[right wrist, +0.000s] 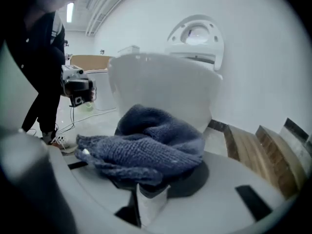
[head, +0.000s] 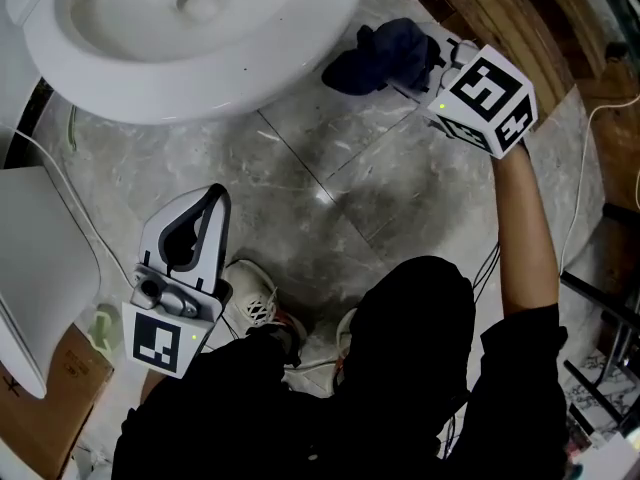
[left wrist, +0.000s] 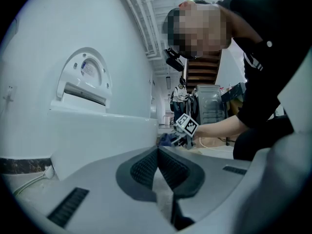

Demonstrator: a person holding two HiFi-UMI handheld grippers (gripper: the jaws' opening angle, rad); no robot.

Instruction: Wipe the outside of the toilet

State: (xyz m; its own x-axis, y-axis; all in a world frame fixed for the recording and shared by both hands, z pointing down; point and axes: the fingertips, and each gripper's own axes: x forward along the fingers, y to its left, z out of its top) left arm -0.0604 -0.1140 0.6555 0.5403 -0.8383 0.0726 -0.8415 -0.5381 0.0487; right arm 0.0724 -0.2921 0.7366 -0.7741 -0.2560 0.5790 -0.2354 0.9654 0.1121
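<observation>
The white toilet bowl [head: 190, 38] fills the top of the head view, with its raised lid [right wrist: 197, 35] at the wall. My right gripper [head: 415, 63] is shut on a dark blue knitted cloth [head: 385, 53], held low beside the bowl's right side; the cloth [right wrist: 146, 147] bunches over the jaws and hides them. In the right gripper view the bowl's outer wall [right wrist: 165, 89] stands just beyond the cloth. My left gripper [head: 205, 203] hangs at lower left over the floor, shut with nothing between its ribbed pads [left wrist: 146, 169].
Grey marble floor tiles [head: 390, 188] lie between the grippers. Wooden slats [head: 490, 18] run along the upper right. A white panel [head: 35, 268] and a cardboard box [head: 60, 388] stand at left. Cables [head: 580, 183] trail at right. The person's shoes [head: 255, 308] stand on the floor below.
</observation>
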